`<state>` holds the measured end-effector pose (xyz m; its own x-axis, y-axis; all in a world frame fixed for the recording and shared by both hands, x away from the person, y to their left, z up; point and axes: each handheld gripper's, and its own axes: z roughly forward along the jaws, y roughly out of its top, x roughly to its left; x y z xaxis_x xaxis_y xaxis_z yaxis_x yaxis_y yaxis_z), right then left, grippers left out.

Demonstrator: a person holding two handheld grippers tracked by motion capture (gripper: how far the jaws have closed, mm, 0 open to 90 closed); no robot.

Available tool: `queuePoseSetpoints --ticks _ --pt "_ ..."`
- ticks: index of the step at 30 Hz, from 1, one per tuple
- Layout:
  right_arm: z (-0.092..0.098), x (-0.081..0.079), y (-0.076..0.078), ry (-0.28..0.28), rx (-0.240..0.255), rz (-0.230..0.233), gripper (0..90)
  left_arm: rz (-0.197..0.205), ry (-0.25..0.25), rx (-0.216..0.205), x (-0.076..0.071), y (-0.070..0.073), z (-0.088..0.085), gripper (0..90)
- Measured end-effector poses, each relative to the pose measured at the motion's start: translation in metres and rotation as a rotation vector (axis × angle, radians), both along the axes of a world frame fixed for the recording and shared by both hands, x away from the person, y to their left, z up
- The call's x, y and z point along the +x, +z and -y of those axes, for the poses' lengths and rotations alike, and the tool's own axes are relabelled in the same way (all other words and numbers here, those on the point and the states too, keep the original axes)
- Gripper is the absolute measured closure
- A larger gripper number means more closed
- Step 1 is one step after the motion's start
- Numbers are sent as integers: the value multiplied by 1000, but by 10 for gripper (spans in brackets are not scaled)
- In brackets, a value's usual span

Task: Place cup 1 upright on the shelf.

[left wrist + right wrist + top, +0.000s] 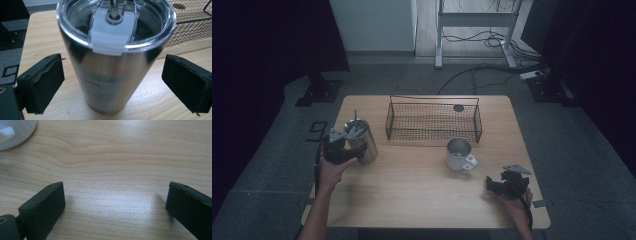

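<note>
The tumbler (363,141) stood upright at the left side of the table (422,200), and the left gripper (343,146) was right at it, on its near-left side, so the left hand (333,167) was clearly the nearer one. In the left gripper view the tumbler (110,62) rose straight between the two black jaws, its long axis vertical and crossing the line of the jaws, but both pads (42,82) stood apart from the steel wall, with bare wood visible on each side. So this gripper was released and grasped nothing. The right gripper (499,184) rested far away at the near right of the table, its jaws also spread wide over bare wood, holding nothing. I judged that any next move with the tumbler would depend on this: it sat centred in the left jaws, and they needed only to close on it, or to pull back toward the near side. The tumbler was of brushed steel, narrower at the bottom, with a pale label on its side, a clear lid (115,22) and a white sliding piece on top. A white mug (459,155) stood in the middle right, and a wire basket (433,120) lay behind it at the far side.
</note>
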<state>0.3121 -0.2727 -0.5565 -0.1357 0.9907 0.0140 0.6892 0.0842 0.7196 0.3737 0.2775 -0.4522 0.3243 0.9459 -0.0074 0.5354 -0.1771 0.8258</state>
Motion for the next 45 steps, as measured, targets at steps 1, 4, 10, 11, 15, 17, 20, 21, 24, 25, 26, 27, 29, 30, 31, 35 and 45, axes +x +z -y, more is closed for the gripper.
queuePoseSetpoints --ticks 1,4,10,11,15,17,20,21,24,25,26,27,29,30,31,35,45 --pt "0 0 0 0 1 -1 20 4 -4 -1 1 0 1 40" --pt "0 0 0 0 0 0 20 2 9 5 4 0 3 43" --pt "0 0 0 0 0 0 20 3 15 2 9 0 5 42" --pt "0 0 0 0 0 0 20 3 15 2 9 0 5 43" --pt "0 0 0 0 0 0 20 1 17 -9 12 1 4 42" --pt "0 0 0 0 0 0 20 0 18 -14 14 1 4 42" --pt "0 0 0 0 0 0 20 0 15 -29 18 -1 4 34" --pt "0 0 0 0 0 0 20 0 13 -34 19 -1 4 31" --pt "0 0 0 1 -1 0 20 0 10 -33 21 -1 5 28" --pt "0 0 0 1 0 0 20 4 15 -30 24 -1 7 26" --pt "0 0 0 0 0 0 20 6 15 -31 25 -1 7 25" --pt "0 0 0 0 0 0 20 6 15 -31 25 -1 7 23" --pt "0 0 0 0 0 0 20 5 11 -39 27 -2 6 21" --pt "0 0 0 0 1 1 20 2 9 -47 28 -3 6 20" --pt "0 0 0 0 0 0 20 1 7 -50 29 -3 6 19" --pt "0 0 0 0 0 0 20 7 -3 -54 32 -6 5 17" --pt "0 0 0 0 0 0 20 17 -15 -89 42 -14 5 6"
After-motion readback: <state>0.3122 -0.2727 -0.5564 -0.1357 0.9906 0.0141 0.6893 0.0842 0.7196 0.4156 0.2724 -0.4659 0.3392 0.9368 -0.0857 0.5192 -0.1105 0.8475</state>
